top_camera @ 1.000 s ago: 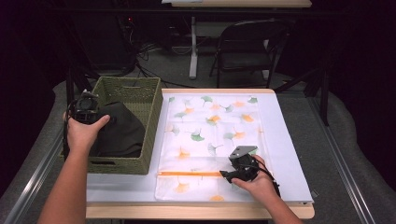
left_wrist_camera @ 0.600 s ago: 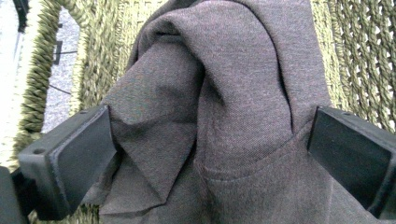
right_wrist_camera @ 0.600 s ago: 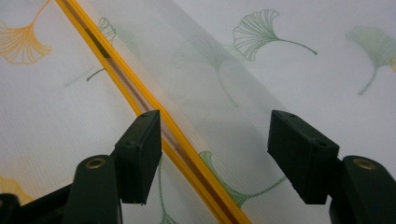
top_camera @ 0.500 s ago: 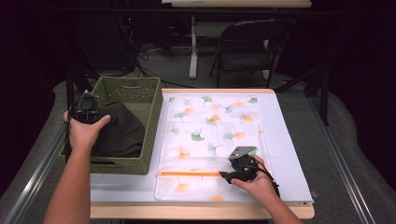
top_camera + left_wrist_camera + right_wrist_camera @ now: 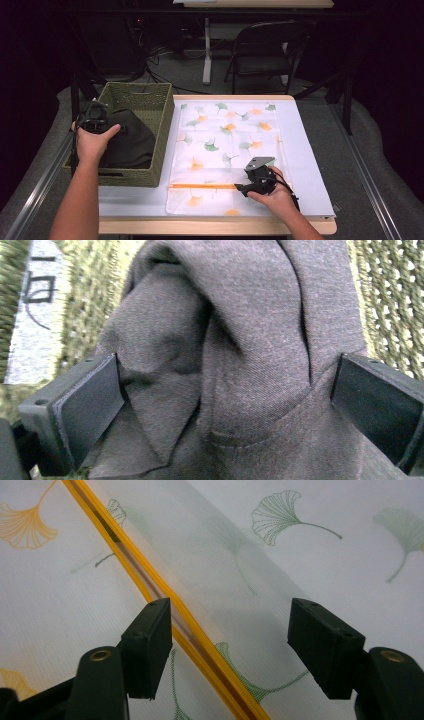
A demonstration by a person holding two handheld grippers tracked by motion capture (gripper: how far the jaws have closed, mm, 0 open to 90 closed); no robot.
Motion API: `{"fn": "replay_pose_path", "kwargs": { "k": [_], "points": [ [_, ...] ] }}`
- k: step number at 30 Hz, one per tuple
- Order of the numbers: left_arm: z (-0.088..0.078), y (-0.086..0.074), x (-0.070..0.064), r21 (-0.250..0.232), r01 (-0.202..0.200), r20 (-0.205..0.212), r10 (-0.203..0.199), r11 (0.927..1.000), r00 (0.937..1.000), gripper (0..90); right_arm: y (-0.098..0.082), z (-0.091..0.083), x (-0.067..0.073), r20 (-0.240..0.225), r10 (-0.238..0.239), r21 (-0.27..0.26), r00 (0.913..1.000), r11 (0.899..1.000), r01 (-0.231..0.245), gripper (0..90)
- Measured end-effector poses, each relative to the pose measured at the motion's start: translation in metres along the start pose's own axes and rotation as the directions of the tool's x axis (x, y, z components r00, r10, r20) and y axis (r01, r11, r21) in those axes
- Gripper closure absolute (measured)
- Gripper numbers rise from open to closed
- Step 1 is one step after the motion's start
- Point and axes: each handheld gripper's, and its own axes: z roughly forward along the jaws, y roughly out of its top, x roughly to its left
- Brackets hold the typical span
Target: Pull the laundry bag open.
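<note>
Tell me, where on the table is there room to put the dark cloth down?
The bare white strip of table right of the leaf-print bag is free, and so is the bag's far half. The basket is crowded by the dark cloth; the right gripper takes the bag's near edge.

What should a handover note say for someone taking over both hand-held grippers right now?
Left hand-held gripper: over the green woven basket, jaws wide open around a bunch of the dark grey garment; they have just been opening, pads not pressing.
Right hand-held gripper: open, low over the orange zipper of the leaf-print bag lying flat on the table.
Done: bag laid out.
Left: garment is in the basket; likely grip it and move it to the bag.
</note>
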Motion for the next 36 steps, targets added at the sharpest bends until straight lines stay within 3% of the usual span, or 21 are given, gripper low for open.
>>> {"fn": "replay_pose_path", "kwargs": {
  "k": [8,13,16,24,36],
  "points": [
    [0.009,0.001,-0.007,0.032,-0.008,0.053,0.007,0.9994,0.9986,0.0,0.0,0.0,0.001,-0.002,-0.001,-0.001,1.0,1.0,0.001,33.8],
    [0.018,0.0,-0.016,0.059,-0.04,0.015,0.039,0.9974,0.9991,0.3,0.0,0.0,0.0,-0.004,-0.003,0.0,1.0,1.0,0.003,33.8],
    [0.023,0.0,-0.017,0.062,-0.036,0.001,0.036,0.9974,0.9993,0.3,0.0,0.0,0.0,-0.004,-0.005,-0.001,1.0,1.0,0.005,33.8],
    [0.033,-0.007,-0.008,0.068,-0.013,0.013,0.012,0.9976,0.9998,0.0,0.0,0.001,0.001,-0.004,-0.015,0.002,0.9999,1.0,0.015,33.7],
    [0.042,-0.006,-0.015,0.122,-0.054,-0.018,0.056,0.991,0.9983,0.0,0.0,0.002,0.001,-0.005,-0.017,0.005,0.9998,1.0,0.017,33.3]
  ]
}}
